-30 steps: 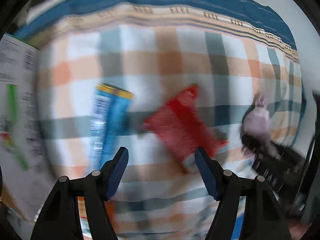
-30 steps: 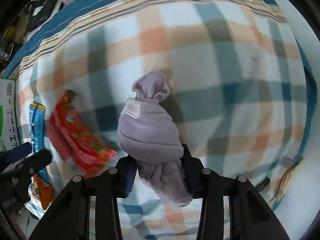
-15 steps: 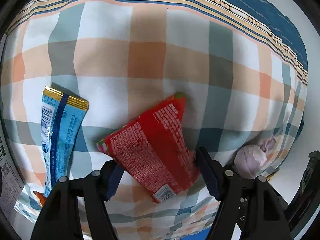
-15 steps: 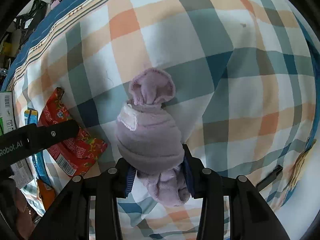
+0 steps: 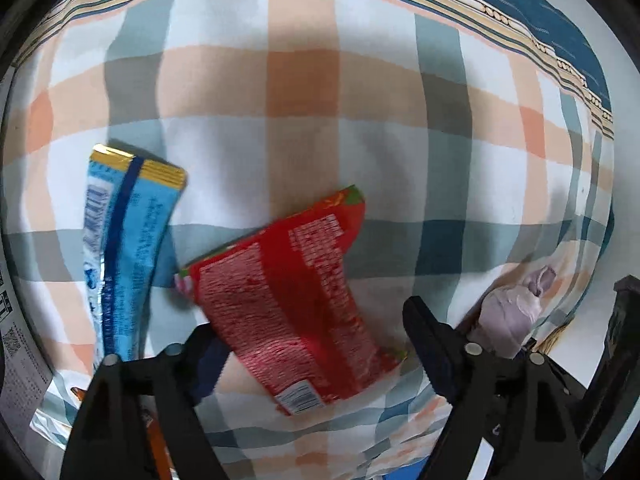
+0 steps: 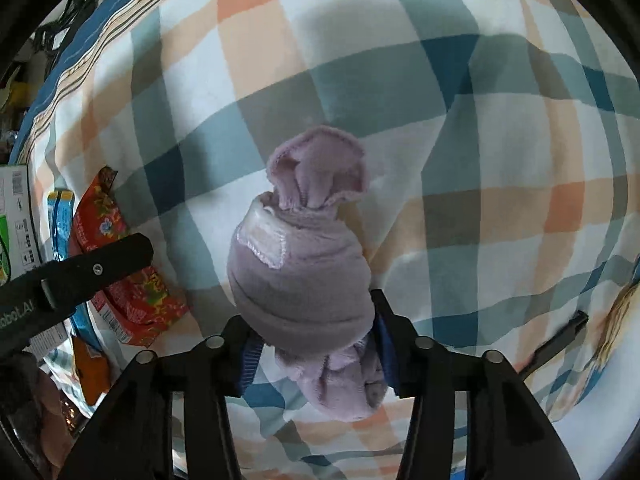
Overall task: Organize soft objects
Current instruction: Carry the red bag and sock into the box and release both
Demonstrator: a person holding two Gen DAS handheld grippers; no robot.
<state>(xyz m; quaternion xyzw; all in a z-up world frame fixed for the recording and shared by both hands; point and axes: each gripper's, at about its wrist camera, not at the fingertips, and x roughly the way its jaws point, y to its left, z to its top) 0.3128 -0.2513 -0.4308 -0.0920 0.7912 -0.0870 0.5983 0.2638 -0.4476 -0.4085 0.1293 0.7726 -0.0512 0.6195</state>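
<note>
Rolled lilac fleece sock bundle (image 6: 300,280) is being let go onto the plaid blue-orange-white bedsheet (image 6: 460,140): right gripper (image 6: 316,354) jaws have just been opening, bundle lying between them, left pad now apart from the fleece, right pad contact not clear. Placement is being judged as nearly done at the sheet's right side.

Left gripper (image 5: 316,354) jaws have also just been widening, now standing far apart and empty, being lowered over the red crinkled snack packet (image 5: 296,304); likely next pick. Light-blue foil snack packet with yellow end (image 5: 128,248) is lying just beside it.

Writing: "obot.AI" is being read on the left gripper's arm in the right view. Packet print and barcode labels too blurred.
</note>
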